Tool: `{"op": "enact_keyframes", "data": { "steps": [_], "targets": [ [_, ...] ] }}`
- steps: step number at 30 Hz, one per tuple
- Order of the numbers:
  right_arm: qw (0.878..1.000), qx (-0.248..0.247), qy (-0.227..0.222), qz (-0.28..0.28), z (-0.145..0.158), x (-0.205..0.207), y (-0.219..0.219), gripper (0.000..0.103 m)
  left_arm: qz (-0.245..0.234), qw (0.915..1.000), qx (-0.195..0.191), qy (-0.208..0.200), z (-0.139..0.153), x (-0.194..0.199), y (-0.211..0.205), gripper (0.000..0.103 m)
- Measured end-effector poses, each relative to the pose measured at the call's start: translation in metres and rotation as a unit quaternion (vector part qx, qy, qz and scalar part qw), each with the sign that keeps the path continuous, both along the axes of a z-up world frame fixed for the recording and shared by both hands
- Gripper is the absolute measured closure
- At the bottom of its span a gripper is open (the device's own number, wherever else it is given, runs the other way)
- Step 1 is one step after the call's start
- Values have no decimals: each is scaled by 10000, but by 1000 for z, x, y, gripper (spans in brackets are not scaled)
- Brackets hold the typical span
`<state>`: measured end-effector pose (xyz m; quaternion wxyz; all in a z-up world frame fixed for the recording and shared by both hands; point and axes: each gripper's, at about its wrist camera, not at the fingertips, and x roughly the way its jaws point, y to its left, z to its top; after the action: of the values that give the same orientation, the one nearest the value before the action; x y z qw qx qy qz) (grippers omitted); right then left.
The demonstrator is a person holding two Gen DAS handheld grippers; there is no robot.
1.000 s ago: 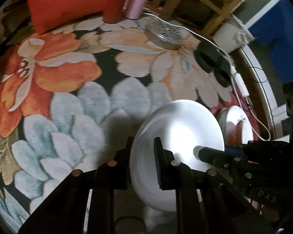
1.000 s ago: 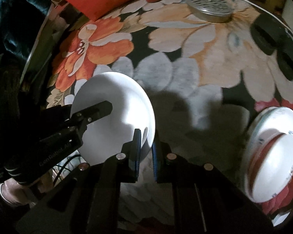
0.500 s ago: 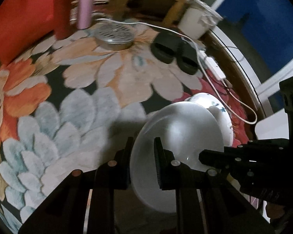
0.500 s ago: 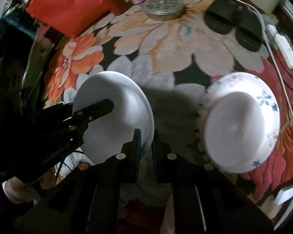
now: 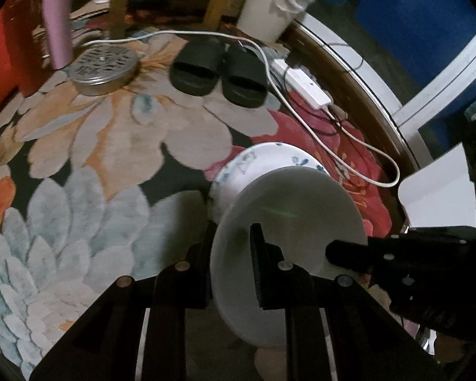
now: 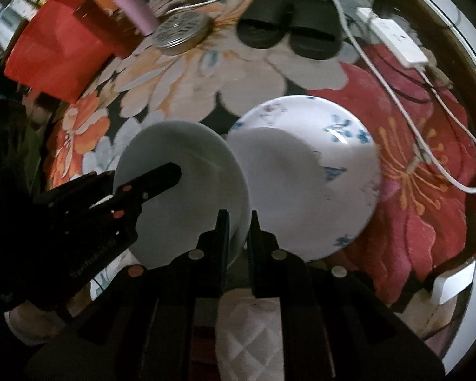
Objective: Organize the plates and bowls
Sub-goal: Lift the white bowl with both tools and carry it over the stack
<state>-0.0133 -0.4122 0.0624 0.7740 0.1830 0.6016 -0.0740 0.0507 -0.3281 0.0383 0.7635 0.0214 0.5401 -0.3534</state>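
A plain white plate point(image 5: 288, 222) hangs above the floral rug, held by both grippers at opposite rims. My left gripper point(image 5: 231, 254) is shut on its left rim. My right gripper point(image 6: 238, 231) is shut on the right rim of the same plate point(image 6: 181, 184). Each gripper shows in the other's view: the right gripper point(image 5: 349, 254) as a black finger over the plate, the left gripper point(image 6: 155, 181) likewise. A white dish with blue flower marks point(image 6: 317, 174) lies on the rug just right of the held plate. In the left wrist view the plate overlaps this patterned dish point(image 5: 263, 162).
Black slippers point(image 5: 219, 73), a round perforated metal lid point(image 5: 103, 66), a pink tumbler point(image 5: 58, 25) and a white power strip point(image 5: 304, 82) with cables lie farther back on the rug. A red box point(image 6: 57, 54) stands at the left. A white bucket point(image 5: 269, 6) is behind.
Both grippers have carried the white plate sideways across the rug toward the patterned dish, which now sits right beside and partly under it. Both grips are unchanged.
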Motion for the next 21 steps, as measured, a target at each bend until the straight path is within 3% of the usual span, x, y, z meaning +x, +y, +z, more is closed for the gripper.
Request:
{"op": "enact_keyframes", "data": {
  "steps": [11,15,18,19,21],
  "targets": [
    [9996,-78,-26,-280,-8,-3,-40,92,-272,9990,288,-195,-10,-1,-47,84],
    [9995,-3,11,-331,-17,-1,-49,92,-321,9988,346,-86,-17,1,-54,82],
    [9989,116,106,-443,-26,-3,-56,92,-403,9989,154,199,-23,3,-56,61],
    [9984,245,112,-495,-29,-4,-59,92,-449,9986,40,268,-23,2,-57,50],
    [9979,309,143,-551,-31,-6,-61,93,-473,9985,34,255,-21,0,-58,46]
  ]
}}
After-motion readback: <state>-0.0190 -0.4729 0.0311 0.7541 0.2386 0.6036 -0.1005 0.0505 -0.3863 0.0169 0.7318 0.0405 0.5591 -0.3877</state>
